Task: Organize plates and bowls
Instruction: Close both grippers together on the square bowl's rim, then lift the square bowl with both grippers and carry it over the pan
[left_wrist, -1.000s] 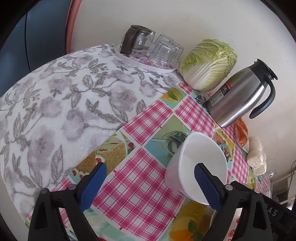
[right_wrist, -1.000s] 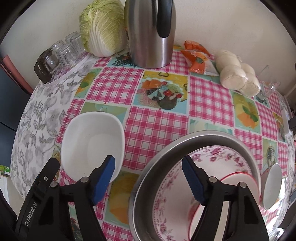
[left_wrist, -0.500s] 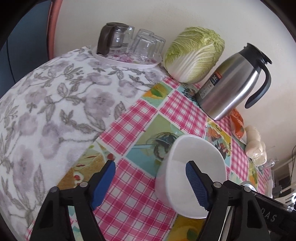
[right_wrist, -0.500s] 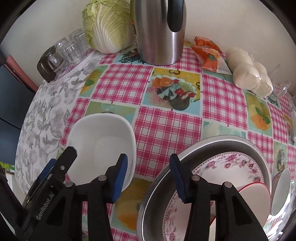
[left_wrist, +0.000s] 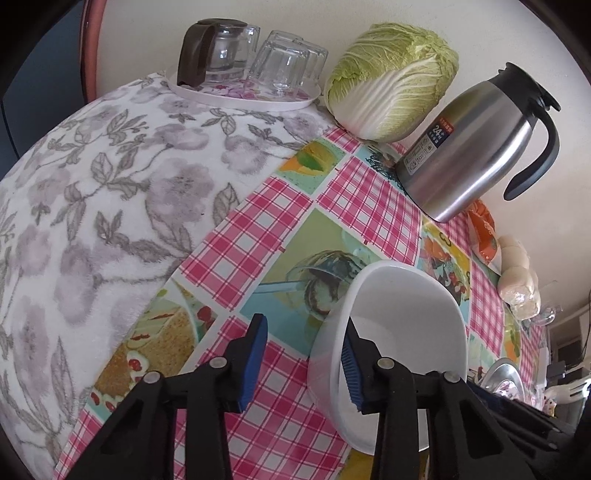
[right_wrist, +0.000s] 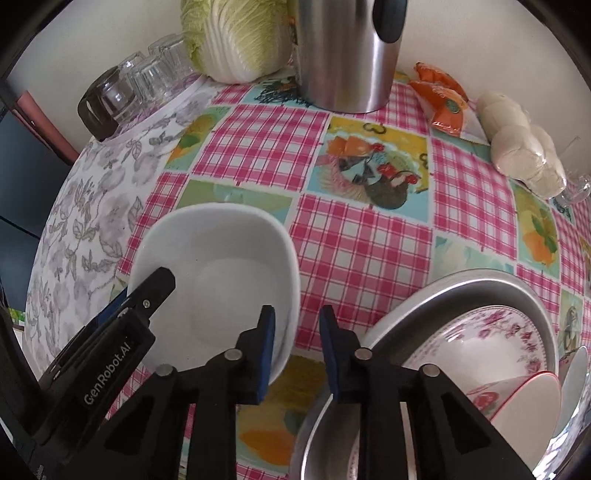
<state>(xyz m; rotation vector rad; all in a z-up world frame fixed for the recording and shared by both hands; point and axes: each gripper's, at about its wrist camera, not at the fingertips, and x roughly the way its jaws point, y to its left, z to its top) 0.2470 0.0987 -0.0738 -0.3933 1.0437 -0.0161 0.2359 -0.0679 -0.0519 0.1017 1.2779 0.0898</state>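
Both my grippers close in on the white bowl (right_wrist: 218, 273), which sits on the checked tablecloth (right_wrist: 362, 254) at the near left, just beside the metal basin (right_wrist: 480, 284) holding the floral plate (right_wrist: 491, 336) and a red-rimmed dish (right_wrist: 528, 391). A second ago both pairs of jaws stood wide above the table; since then they have been closing and have come lower. My left gripper (left_wrist: 303, 363) now straddles the bowl's left wall, one blue pad inside, the other outside and still clear of it, so the jaws stand part open and grip nothing yet. My right gripper (right_wrist: 297, 349) straddles the right rim the same way, its jaws narrowed to a small gap; I cannot tell whether the pads already press the rim. The cabbage (left_wrist: 391, 96), the steel jug (left_wrist: 472, 147) and the tray of glasses (left_wrist: 243, 62) stand untouched along the far wall. I judge a two-handed lift of the bowl is about to begin, with the basin's crockery still unsorted.
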